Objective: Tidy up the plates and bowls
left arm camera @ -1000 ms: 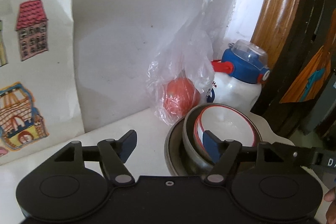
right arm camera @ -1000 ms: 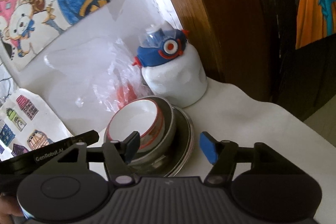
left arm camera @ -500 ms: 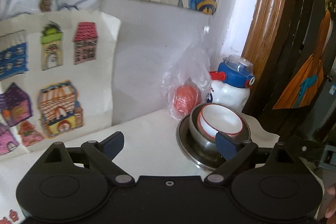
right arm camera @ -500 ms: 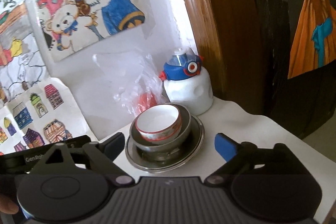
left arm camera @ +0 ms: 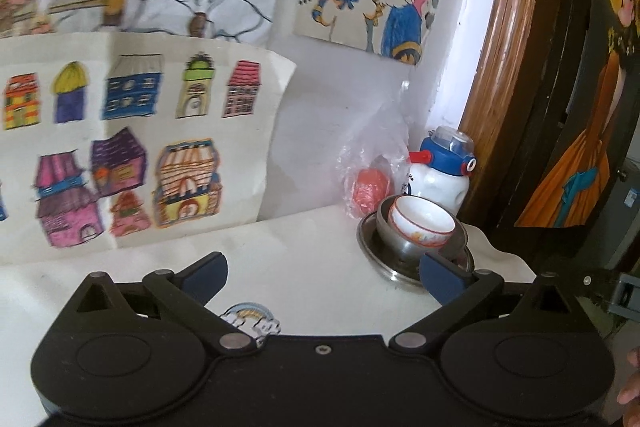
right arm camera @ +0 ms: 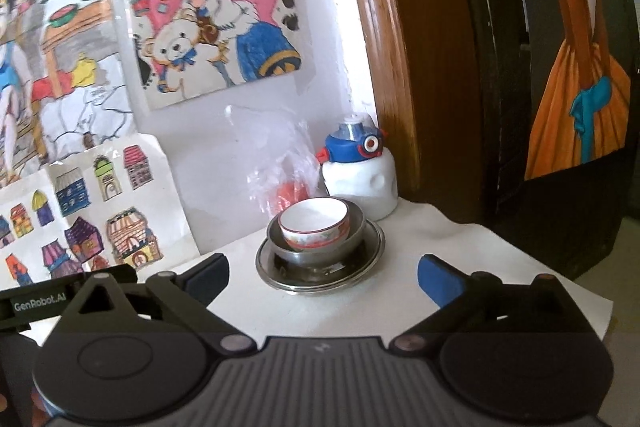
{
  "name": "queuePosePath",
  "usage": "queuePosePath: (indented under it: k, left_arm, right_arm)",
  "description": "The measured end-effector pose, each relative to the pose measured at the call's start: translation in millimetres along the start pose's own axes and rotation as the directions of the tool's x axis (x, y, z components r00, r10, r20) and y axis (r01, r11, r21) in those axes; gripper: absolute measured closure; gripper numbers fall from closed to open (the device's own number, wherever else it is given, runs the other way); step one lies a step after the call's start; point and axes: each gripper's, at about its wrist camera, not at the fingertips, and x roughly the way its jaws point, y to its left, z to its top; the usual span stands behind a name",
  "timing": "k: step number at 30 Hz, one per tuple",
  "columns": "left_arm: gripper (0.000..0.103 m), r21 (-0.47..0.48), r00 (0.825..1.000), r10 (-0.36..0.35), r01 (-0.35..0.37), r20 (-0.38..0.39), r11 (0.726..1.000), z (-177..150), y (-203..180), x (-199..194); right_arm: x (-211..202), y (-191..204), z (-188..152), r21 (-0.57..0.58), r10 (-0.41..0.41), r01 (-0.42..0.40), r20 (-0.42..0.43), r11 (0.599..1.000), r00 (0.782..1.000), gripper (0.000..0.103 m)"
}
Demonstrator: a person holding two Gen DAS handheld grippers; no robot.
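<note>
Left gripper (left arm camera: 322, 277) hung spread and empty, right gripper (right arm camera: 322, 277) likewise, the white bowl (right arm camera: 314, 223) nested in the steel bowl (right arm camera: 358, 225) on the plate (right arm camera: 372, 251) at the desk's (right arm camera: 460, 239) back, where a careless nudge could topple the stack.

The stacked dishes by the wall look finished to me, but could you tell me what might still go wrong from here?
1. The white bowl sits tilted inside the steel bowl on the steel plate; a bump could rock it.
2. The stack sits close to the water bottle and plastic bag, so reaching back in may knock them.
3. The right gripper hangs open just before the plate.
</note>
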Motion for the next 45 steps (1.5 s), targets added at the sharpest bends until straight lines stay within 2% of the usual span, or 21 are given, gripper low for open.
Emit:
queuePosePath:
  k: [8,21,34,37,45]
  left_arm:
    - [0.001,0.016,0.998,0.028,-0.029,0.056,0.999,-20.2,10.5,-43.2]
    - [0.001,0.013,0.995,0.053,-0.055,0.079,0.998,-55.3,23.9,-94.3]
    - [0.001,0.04,0.992,0.068,-0.073,0.107,0.997,-85.7,23.1,-122.7]
    - [0.001,0.024,0.989,0.085,-0.089,0.123,0.996,-94.7,24.0,-127.2]
    - [0.001,-0.01,0.989,0.105,-0.105,0.1,0.994,-112.1,29.8,-132.4]
  right_arm:
    - [-36.6,16.8,-20.9,-0.035,-0.002,0.003,0.053,0.999,0.999,0.001]
    - [-71.2,24.0,-54.0,-0.061,0.02,-0.017,0.052,0.998,0.998,0.0]
    - [-102.8,38.8,-85.7,-0.076,0.033,-0.027,0.085,0.997,0.996,0.0]
    - [-106.1,38.6,-93.0,-0.061,0.042,-0.036,0.098,0.997,0.994,0.0]
    - [-109.5,32.1,-108.3,-0.026,0.03,-0.027,0.11,0.999,0.994,0.0]
